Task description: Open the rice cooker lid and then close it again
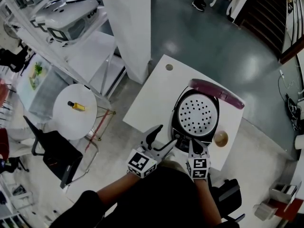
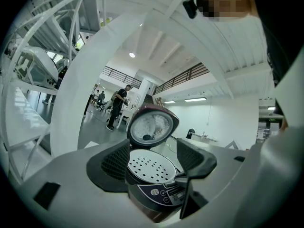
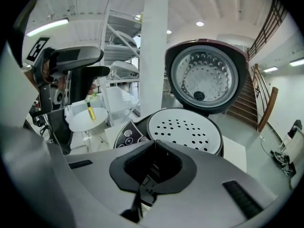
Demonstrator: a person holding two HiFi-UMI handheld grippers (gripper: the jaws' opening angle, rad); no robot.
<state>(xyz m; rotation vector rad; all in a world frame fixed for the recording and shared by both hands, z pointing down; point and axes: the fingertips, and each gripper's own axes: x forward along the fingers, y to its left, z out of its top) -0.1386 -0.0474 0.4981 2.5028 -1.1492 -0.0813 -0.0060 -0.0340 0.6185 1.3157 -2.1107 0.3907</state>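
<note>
The rice cooker [image 1: 176,127] stands on a white table [image 1: 154,96], its maroon lid [image 1: 218,93] raised upright at the back. A white perforated tray [image 1: 197,113] shows inside the pot. My left gripper [image 1: 167,136] is open at the cooker's front left, touching nothing. In the left gripper view the cooker [image 2: 152,194] and its raised lid [image 2: 152,127] sit ahead, framed by the spread jaws. My right gripper [image 1: 192,141] is shut at the cooker's front edge. In the right gripper view its closed tips [image 3: 153,142] hover over the control panel [image 3: 127,136], below the tray [image 3: 185,127] and lid [image 3: 206,75]; nothing is held.
A small brown round object [image 1: 220,138] lies on the table right of the cooker. A white pillar [image 1: 130,27] rises beyond the table's left corner. To the left are a round side table [image 1: 59,115] with a yellow bottle [image 1: 76,106], a black chair [image 1: 54,153] and white shelving [image 1: 66,18].
</note>
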